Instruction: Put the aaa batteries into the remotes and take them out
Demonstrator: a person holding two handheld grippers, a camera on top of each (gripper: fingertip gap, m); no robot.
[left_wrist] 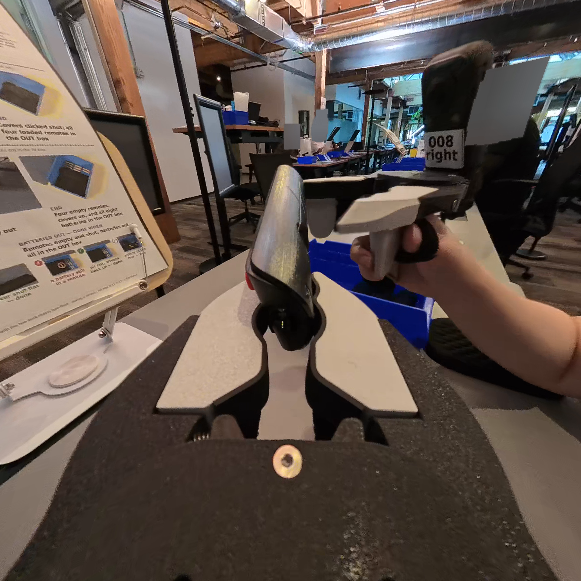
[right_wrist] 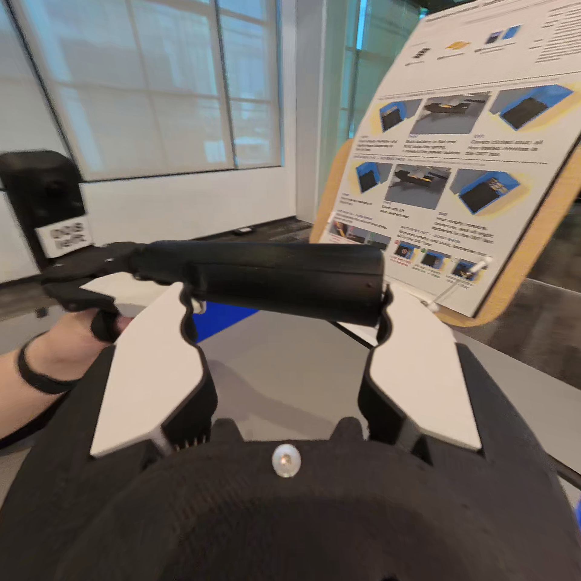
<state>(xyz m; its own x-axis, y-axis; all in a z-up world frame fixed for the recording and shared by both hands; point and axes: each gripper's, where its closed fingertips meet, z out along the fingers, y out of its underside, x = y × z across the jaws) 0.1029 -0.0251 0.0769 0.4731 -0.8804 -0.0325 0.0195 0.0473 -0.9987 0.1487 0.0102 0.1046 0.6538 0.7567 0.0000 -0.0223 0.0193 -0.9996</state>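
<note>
A black remote (left_wrist: 279,239) stands tilted, with a red button showing at its left edge. My left gripper (left_wrist: 286,314) is shut on its lower end. My right gripper (left_wrist: 320,204) comes in from the right at the remote's upper part, with its far finger touching it. In the right wrist view the remote (right_wrist: 283,276) lies across the wide-open right gripper (right_wrist: 286,311). Its free end rests against the right fingertip, and the left gripper (right_wrist: 103,273) holds the other end. No batteries are in view.
A blue bin (left_wrist: 393,311) sits on the grey table (left_wrist: 188,292) behind the remote; it also shows in the right wrist view (right_wrist: 220,314). An instruction board on a white stand (left_wrist: 63,188) is at the left, and in the right wrist view (right_wrist: 456,173) at the right. Office chairs and desks are beyond.
</note>
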